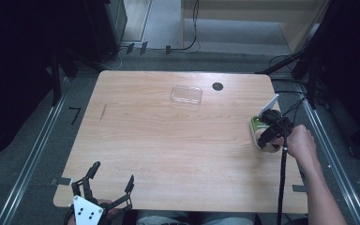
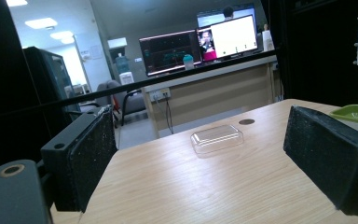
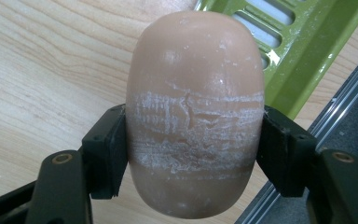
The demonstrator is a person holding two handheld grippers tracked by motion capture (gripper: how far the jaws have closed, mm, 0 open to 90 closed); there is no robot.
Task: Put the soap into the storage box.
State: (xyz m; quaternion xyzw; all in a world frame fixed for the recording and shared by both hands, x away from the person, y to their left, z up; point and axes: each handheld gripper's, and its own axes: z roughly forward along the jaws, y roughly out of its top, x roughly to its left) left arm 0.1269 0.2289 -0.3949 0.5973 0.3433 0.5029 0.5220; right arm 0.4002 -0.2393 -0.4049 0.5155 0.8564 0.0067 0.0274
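Currently, item by item, as your frames show them.

Right hand-held gripper [image 3: 193, 154]: your right hand [image 1: 301, 143] holds it at the right edge of the tabletop [image 1: 168, 145]. Its two black jaws pinch a peach-coloured oval soap bar [image 3: 195, 112] across the middle, one pad on each side. The bar's face carries a band of whitish, cracked scuffing between the pads. In the high view this gripper [image 1: 268, 136] sits over the green tray, with its cable trailing back along your forearm.

Green slotted tray [image 3: 307, 42]: it lies on the tabletop at the right edge, just behind and beside the held soap. In the left gripper view its rim [image 2: 354, 113] shows at far right.

Left hand-held gripper [image 1: 107, 187]: it sits at the near left corner of the tabletop, jaws spread wide, nothing between them. The left gripper view shows the two pads [image 2: 91, 158] well apart, with bare wood between them.

Clear plastic lid or shallow container [image 1: 186, 94]: it rests flat toward the far side of the tabletop, near the middle, well apart from both grippers. It also shows in the left gripper view [image 2: 216, 138].

Round dark disc or hole [image 1: 217, 86]: just right of the clear piece, near the far edge; which it is cannot be told.
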